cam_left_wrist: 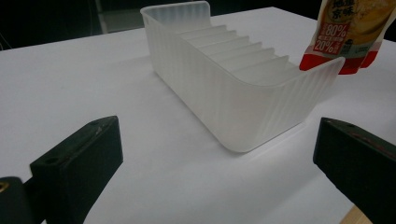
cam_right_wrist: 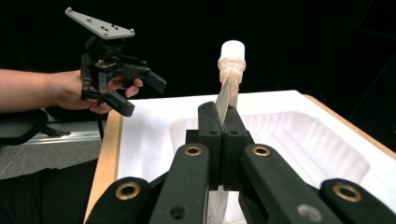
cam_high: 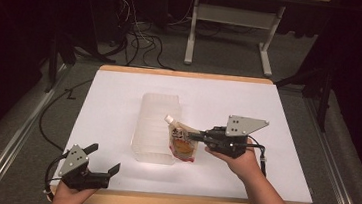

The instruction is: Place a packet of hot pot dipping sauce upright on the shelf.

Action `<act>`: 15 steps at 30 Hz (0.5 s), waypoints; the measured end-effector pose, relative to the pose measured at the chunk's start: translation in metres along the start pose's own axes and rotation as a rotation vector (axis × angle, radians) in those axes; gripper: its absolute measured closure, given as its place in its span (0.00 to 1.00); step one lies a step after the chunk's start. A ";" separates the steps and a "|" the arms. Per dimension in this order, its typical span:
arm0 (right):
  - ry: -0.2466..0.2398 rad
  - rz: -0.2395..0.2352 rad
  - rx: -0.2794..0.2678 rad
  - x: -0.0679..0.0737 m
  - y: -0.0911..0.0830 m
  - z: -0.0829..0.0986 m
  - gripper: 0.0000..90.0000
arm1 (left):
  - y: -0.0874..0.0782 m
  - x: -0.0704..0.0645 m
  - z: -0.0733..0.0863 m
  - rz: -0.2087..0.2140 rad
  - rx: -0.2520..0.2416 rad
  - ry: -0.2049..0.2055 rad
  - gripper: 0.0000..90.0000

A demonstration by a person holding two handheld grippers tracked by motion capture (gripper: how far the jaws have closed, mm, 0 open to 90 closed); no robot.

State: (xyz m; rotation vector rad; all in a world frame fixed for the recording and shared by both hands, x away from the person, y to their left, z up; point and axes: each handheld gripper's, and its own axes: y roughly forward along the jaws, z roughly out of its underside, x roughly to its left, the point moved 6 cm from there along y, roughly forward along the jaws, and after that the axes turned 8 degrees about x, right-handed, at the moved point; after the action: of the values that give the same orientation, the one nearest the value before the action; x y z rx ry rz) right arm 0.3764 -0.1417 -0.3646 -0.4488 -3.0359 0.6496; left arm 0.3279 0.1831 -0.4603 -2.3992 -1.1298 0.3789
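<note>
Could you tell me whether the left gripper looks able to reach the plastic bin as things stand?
Probably yes. The left gripper is open, and bare white table lies between it and the plastic bin. The right gripper holds the pouch at the bin's far side.

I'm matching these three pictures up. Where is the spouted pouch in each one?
High view: the spouted pouch is at centre, at the near right corner of the clear ribbed bin, clamped by the right gripper.
Left gripper view: top right, behind the bin's rim.
Right gripper view: centre, edge-on, cap up, between the closed fingers.
Shared landmark: the bin.
</note>
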 end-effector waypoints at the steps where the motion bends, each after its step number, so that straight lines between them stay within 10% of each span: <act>1: 0.001 -0.006 0.001 0.000 0.004 -0.001 1.00 | 0.000 0.000 0.000 0.001 0.001 0.000 0.02; 15: 0.001 -0.020 0.036 -0.007 0.036 -0.007 1.00 | -0.001 0.001 -0.001 0.005 -0.012 -0.008 0.02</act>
State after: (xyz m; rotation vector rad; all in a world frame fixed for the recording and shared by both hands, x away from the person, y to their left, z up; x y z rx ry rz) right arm 0.3934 -0.1095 -0.3726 -0.4165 -3.0180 0.7020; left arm 0.3275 0.1841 -0.4589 -2.4130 -1.1329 0.3846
